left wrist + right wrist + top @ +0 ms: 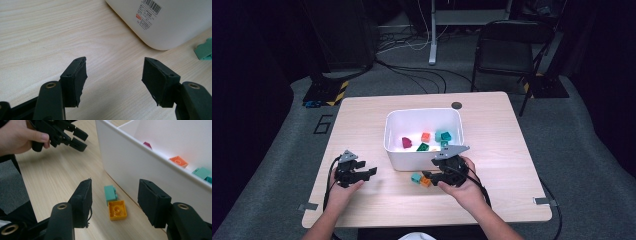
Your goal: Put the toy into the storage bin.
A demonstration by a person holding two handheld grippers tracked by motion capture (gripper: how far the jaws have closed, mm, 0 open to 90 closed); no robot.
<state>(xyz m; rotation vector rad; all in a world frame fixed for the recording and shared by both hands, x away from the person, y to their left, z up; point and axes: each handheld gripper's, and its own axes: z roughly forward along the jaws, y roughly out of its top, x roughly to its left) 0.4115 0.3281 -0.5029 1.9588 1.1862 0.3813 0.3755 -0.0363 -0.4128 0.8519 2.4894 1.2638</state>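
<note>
Right gripper view showed the right gripper (113, 205) half open, empty, above a light, rigid, slick orange brick (117, 210) best pinched across its flat sides.

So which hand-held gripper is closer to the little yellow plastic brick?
Right. The right hand-held gripper hovers open around the yellow plastic brick; the left hand-held gripper rests farther away across the table.

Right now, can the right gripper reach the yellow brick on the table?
Probably yes: the right gripper is open just above the yellow brick, nothing between. The teal brick touches it, and the white bin stands close.
</note>
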